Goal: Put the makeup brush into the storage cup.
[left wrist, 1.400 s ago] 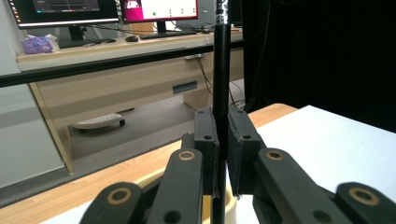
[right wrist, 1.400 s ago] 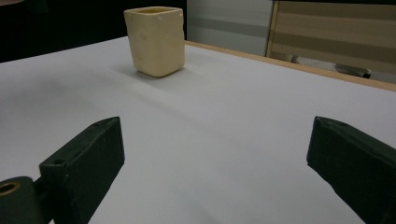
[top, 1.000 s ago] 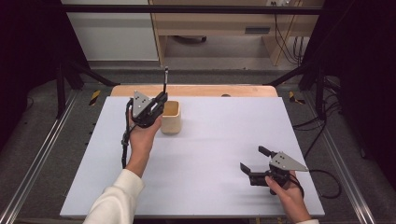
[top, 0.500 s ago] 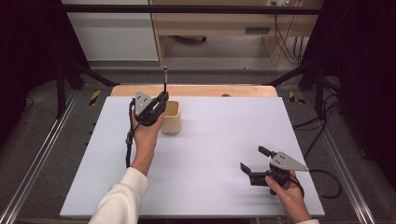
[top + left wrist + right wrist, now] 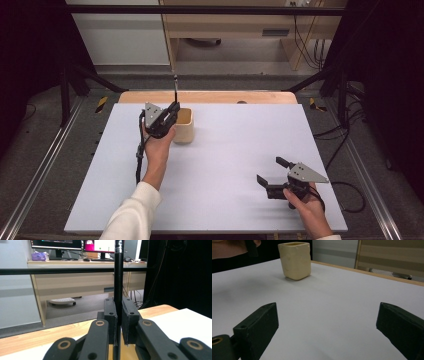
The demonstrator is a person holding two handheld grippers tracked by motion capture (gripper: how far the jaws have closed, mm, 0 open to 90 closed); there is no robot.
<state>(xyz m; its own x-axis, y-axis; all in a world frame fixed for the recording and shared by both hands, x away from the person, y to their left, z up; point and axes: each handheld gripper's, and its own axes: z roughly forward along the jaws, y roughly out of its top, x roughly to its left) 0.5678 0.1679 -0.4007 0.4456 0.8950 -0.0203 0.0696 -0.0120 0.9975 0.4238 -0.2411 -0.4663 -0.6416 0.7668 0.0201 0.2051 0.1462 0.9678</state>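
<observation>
The left gripper [image 5: 172,111] clamped a black pen [image 5: 118,275] upright over the beige cup [image 5: 183,126] near the table's far edge; lowering remained. The right gripper [image 5: 271,174] gaped empty.

Legible text, labels, brands, numbers, signs: none.

The monitors [image 5: 75,243] on the far desk, seen in the left gripper view, show lit screens, but their contents are too small and blurred to read. The purple packet [image 5: 39,256] at the left end of that desk carries a printed pattern; no wording can be made out. The yellow-and-black striped markers [image 5: 101,104] on the floor beside the table's far corners bear no lettering. The cream cup [image 5: 294,260] is plain, without any mark.
</observation>
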